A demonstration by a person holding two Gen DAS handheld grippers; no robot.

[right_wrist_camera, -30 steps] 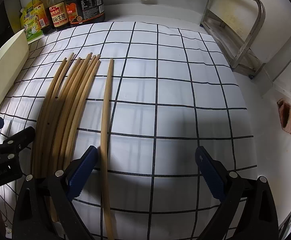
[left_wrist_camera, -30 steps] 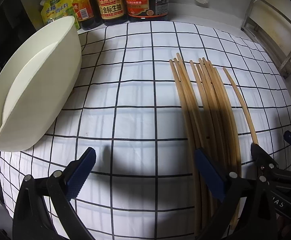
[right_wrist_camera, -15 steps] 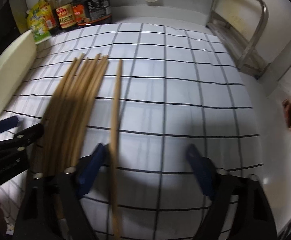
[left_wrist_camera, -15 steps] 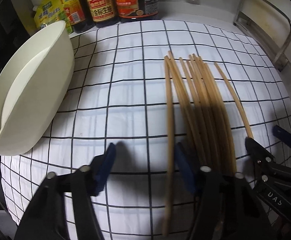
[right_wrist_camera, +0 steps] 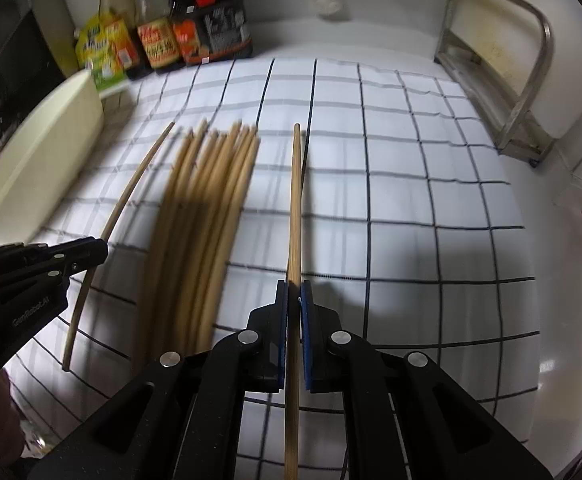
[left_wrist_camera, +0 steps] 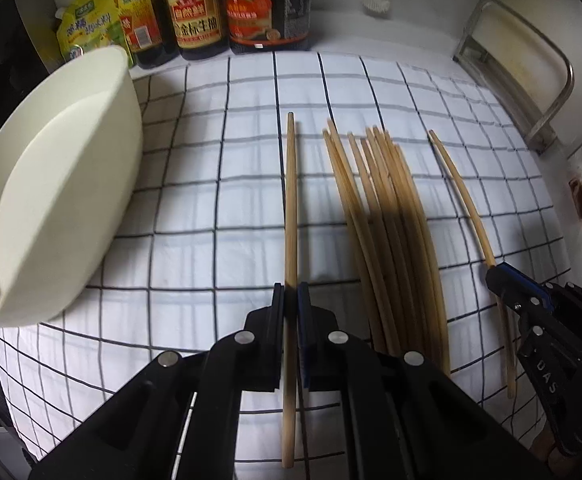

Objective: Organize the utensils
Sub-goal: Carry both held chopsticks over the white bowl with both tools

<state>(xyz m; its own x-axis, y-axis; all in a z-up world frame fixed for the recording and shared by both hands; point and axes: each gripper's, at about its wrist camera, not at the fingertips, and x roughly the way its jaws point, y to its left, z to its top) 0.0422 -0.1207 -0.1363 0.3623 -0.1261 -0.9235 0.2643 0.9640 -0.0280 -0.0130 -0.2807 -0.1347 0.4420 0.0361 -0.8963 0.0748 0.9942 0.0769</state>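
Gripping one chopstick apiece, both grippers worked either side of the chopstick bundle [left_wrist_camera: 387, 232] on the checked cloth [left_wrist_camera: 219, 216] covering the worktop. Left of the bundle, the cream bowl [left_wrist_camera: 59, 184] sat empty. Left gripper [left_wrist_camera: 291, 296] fingers were clamped on a single chopstick [left_wrist_camera: 291, 200]. Right of the bundle, right gripper [right_wrist_camera: 294, 292] fingers pinched another chopstick [right_wrist_camera: 295, 200]. Step judged: pick-up. Next move likely calls for lifting both clear, then carrying them bowlward.

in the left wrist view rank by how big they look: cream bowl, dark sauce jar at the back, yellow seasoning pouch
1. cream bowl, by far the largest, though it sits nearest the camera.
2. dark sauce jar.
3. yellow seasoning pouch, partly hidden behind the bowl, so its true size is unsure.
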